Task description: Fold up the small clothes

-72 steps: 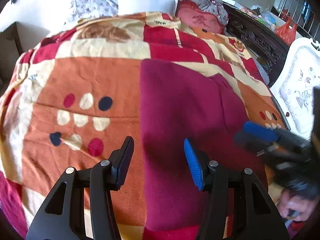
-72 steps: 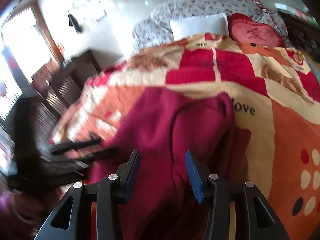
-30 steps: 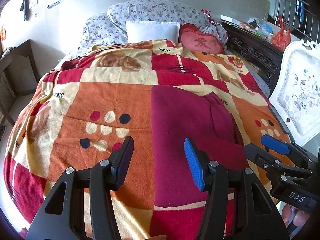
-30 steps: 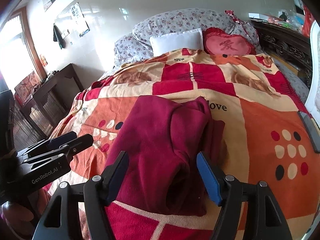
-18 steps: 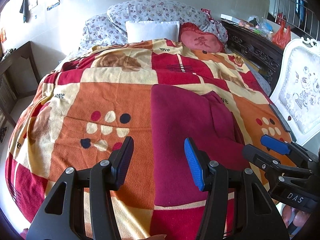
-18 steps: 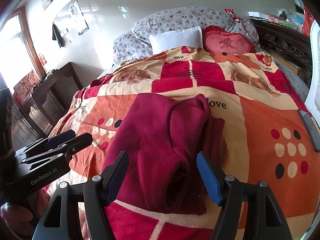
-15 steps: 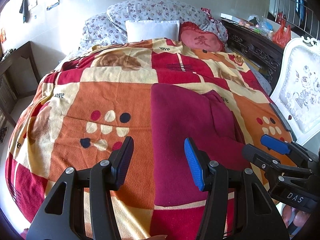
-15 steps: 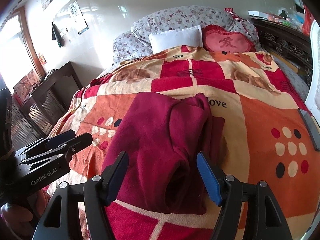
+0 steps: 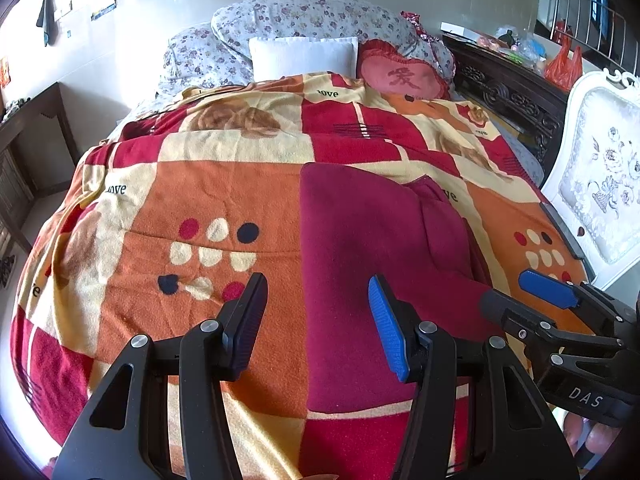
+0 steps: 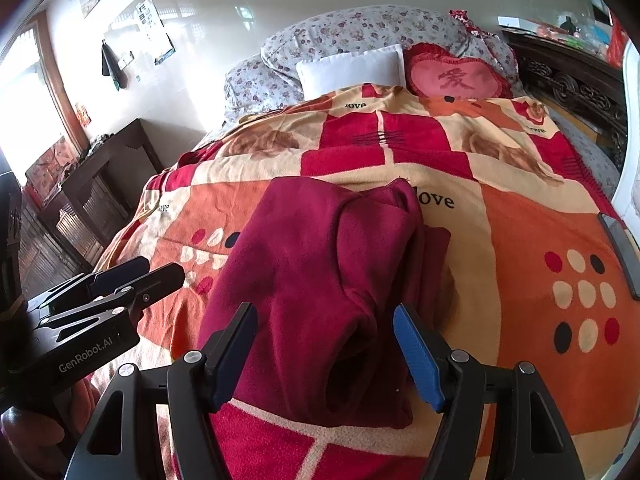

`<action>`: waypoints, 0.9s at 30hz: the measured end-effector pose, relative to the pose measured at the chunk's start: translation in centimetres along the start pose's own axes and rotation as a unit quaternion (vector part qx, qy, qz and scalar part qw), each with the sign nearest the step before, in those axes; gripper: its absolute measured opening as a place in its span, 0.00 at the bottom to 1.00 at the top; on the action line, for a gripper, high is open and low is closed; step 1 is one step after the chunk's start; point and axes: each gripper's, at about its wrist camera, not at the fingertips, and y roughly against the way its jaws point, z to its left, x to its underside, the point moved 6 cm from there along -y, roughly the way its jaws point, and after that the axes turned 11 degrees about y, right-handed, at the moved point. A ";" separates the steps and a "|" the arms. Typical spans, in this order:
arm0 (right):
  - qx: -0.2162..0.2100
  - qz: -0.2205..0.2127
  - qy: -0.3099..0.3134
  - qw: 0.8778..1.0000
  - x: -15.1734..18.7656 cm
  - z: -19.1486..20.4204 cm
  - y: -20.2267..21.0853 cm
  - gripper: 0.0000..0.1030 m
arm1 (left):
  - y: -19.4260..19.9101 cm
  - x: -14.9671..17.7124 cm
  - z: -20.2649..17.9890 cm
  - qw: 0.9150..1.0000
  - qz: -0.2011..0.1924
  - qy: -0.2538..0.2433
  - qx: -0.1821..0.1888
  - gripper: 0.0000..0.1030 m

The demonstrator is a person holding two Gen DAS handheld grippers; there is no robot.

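A dark red fleece garment (image 9: 368, 248) lies folded lengthwise on the patterned blanket (image 9: 224, 200); in the right wrist view (image 10: 320, 280) its right side is doubled over into thick folds. My left gripper (image 9: 318, 320) is open and empty, held above the garment's near left edge. My right gripper (image 10: 326, 354) is open and empty, held above the garment's near end. Each gripper shows in the other's view: the right one (image 9: 516, 296) at the right, the left one (image 10: 160, 272) at the left.
The blanket (image 10: 520, 240) covers a bed with a white pillow (image 9: 304, 56), floral pillows and a red cushion (image 9: 400, 76) at its head. A white chair (image 9: 600, 184) and a dark carved cabinet (image 9: 508, 92) stand at the right. A dark wooden table (image 10: 96, 176) stands at the left.
Both grippers have pulled back and up from the garment since 2.4 s ago, and the right jaws have opened wider. Over the last second nothing has visibly moved.
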 end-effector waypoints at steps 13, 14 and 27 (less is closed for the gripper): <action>0.001 0.006 -0.002 1.000 0.1 0.1 -0.2 0.66 | -0.3 0.2 -0.2 1.000 0.003 -0.005 -0.003 0.51; 0.001 0.005 -0.002 1.000 0.1 0.1 -0.2 0.66 | -0.4 0.3 -0.2 1.000 0.004 -0.006 -0.004 0.51; -0.004 0.019 -0.008 1.000 0.7 -0.7 -1.4 0.66 | -1.5 0.1 0.3 1.000 0.004 0.001 -0.005 0.51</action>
